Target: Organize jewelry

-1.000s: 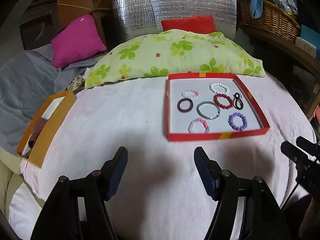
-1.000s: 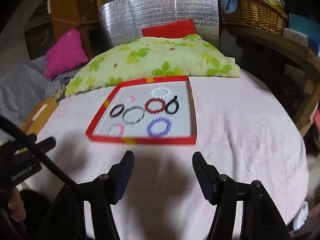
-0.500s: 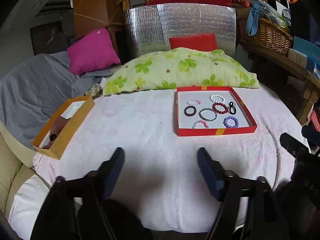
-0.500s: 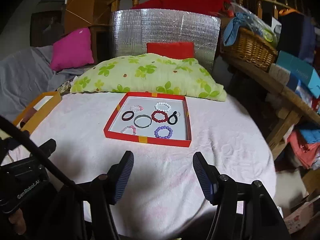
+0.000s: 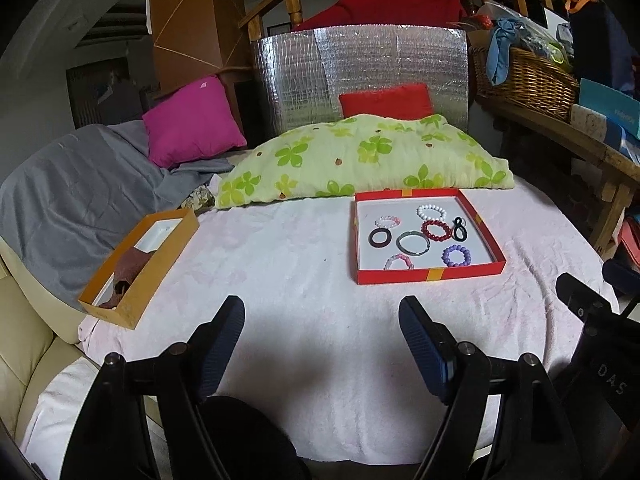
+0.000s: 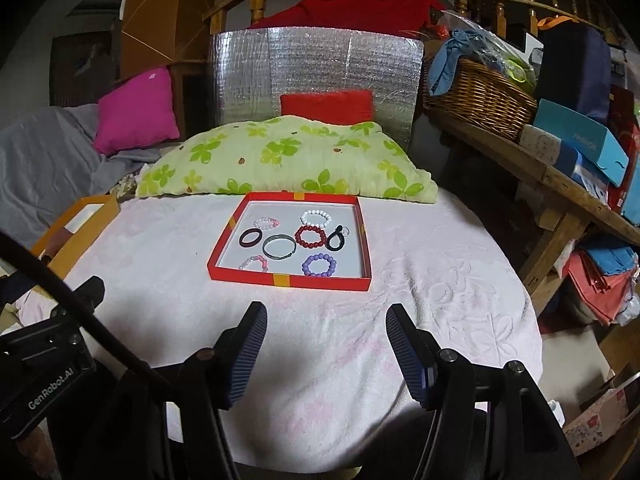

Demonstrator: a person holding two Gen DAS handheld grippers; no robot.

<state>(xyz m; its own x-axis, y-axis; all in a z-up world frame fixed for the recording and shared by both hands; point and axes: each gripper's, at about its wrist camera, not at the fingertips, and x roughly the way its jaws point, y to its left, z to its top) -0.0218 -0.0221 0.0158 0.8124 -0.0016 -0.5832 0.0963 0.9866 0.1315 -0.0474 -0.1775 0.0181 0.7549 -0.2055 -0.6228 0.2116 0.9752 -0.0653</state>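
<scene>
Between my left gripper's [image 5: 322,350] dark ribbed pads I see only bare pink cloth; the jaws stand wide apart and grip nothing. They have spread a little over the last second and have now settled. My right gripper [image 6: 326,350] reads much the same: fingers parted, nothing between them, hanging over the near edge of the round table draped in pale pink textured fabric [image 6: 420,320].

Both grippers have pulled back and risen. A second ago the shallow red cardboard tray with yellow tabs [image 5: 430,276] filled the middle of each view; now it sits small and well beyond the fingertips, with much more of the room showing around it.

Inside that tray the jewelry lies spread out and apart: a white beaded bracelet [image 5: 431,212], a pale pink beaded one [image 5: 388,222], a dark red beaded one [image 5: 438,230], a dark maroon ring-shaped bangle [image 5: 379,237], a grey metal bangle [image 5: 413,242], a black looped hair tie [image 5: 460,229], a purple beaded bracelet [image 5: 456,256] and a pink-and-white beaded one [image 5: 399,262].

Off to the left, at the table's edge, sits a narrow orange cardboard box [image 5: 138,264] with something brownish inside; I cannot make out what.

I judge the sorting finished or paused: every piece has its own spot, and both grippers are empty and backed away.
</scene>
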